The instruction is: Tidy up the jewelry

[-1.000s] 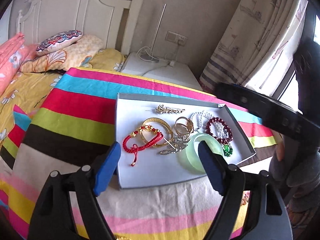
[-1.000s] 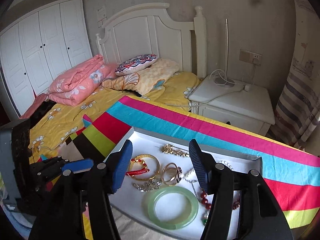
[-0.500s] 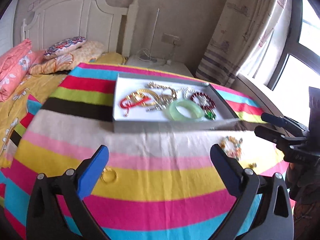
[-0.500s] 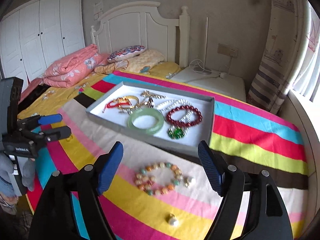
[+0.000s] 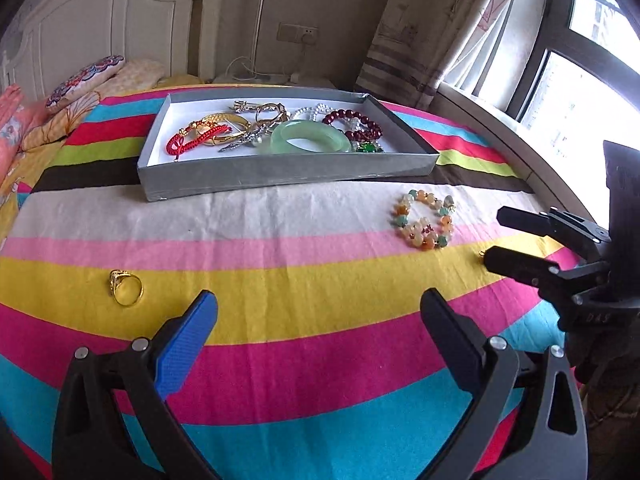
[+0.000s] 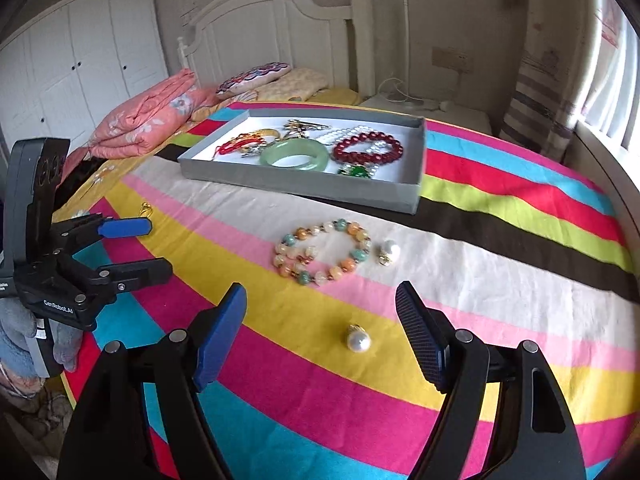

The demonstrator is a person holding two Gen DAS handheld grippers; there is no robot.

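Observation:
A grey tray (image 5: 256,178) (image 6: 304,186) on the striped bed holds a green jade bangle (image 5: 308,138) (image 6: 294,156), a dark red bead bracelet (image 5: 352,122) (image 6: 368,146), gold bangles (image 5: 220,126), a red cord bracelet and other pieces. Loose on the blanket lie a pastel bead bracelet (image 5: 424,220) (image 6: 322,252), a gold ring (image 5: 125,287) (image 6: 145,210) and two pearl pieces (image 6: 358,340) (image 6: 389,252). My left gripper (image 5: 318,338) (image 6: 136,246) is open and empty, right of the ring. My right gripper (image 6: 320,334) (image 5: 496,238) is open and empty, with one pearl between its fingers' line.
The striped blanket (image 5: 280,264) covers the bed. Folded pink bedding (image 6: 144,120) and pillows (image 6: 256,76) lie by the white headboard. A white nightstand (image 6: 432,112) stands behind the tray; curtains and a window sill (image 5: 500,120) run along the right.
Both grippers have pulled back from over the tray toward the near edge of the bed. The loose bracelet, ring and pearls have come into view. Both jaws stay open.

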